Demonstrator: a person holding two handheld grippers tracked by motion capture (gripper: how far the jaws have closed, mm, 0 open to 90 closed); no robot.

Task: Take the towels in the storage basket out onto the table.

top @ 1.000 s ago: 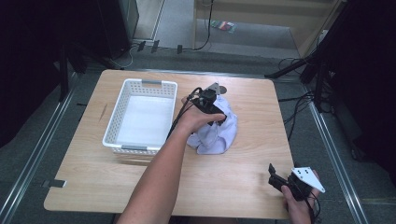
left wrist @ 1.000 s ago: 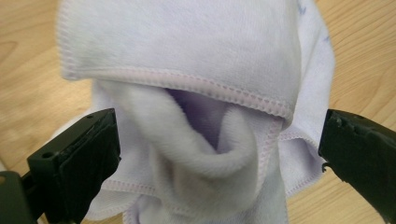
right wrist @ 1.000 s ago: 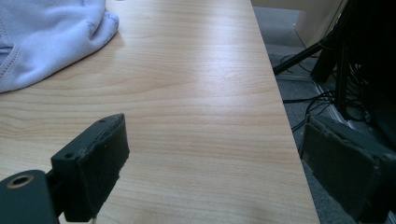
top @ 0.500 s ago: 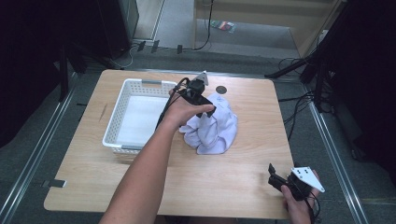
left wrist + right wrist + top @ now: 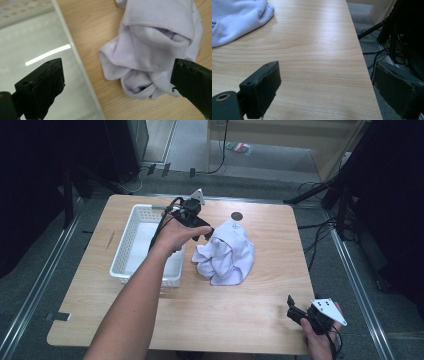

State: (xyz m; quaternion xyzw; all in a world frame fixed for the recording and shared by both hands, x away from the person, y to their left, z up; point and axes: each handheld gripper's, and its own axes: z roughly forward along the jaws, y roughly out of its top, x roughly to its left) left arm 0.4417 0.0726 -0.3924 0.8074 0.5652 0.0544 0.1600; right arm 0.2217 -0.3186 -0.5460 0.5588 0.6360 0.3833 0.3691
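Pale wood grain runs across the table (image 5: 240, 310), which stands on a grey floor with dark stands and cables around it. Over the table's far half the left gripper (image 5: 200, 227) hangs with its jaws spread wide and nothing between them; in the left gripper view (image 5: 117, 82) one jaw sits above the white basket (image 5: 125, 247) and the other above the near edge of the cloth (image 5: 155, 50). That gripper is over the gap where the basket's right wall and the cloth come close together.

A crumpled pale lilac cloth (image 5: 225, 255) lies on the wood just right of the basket, apart from its wall. Its heap is slightly longer from far to near than it is wide, with a folded hemmed flap on top toward the far side and loose corners spilling toward the near edge. Beyond it on the tabletop lies a small dark round mark (image 5: 237, 216).

At the table's near right corner the right gripper (image 5: 295, 312) is held low in the person's hand, jaws also wide apart and empty, well apart from the cloth, whose corner (image 5: 237, 20) shows in the right gripper view.
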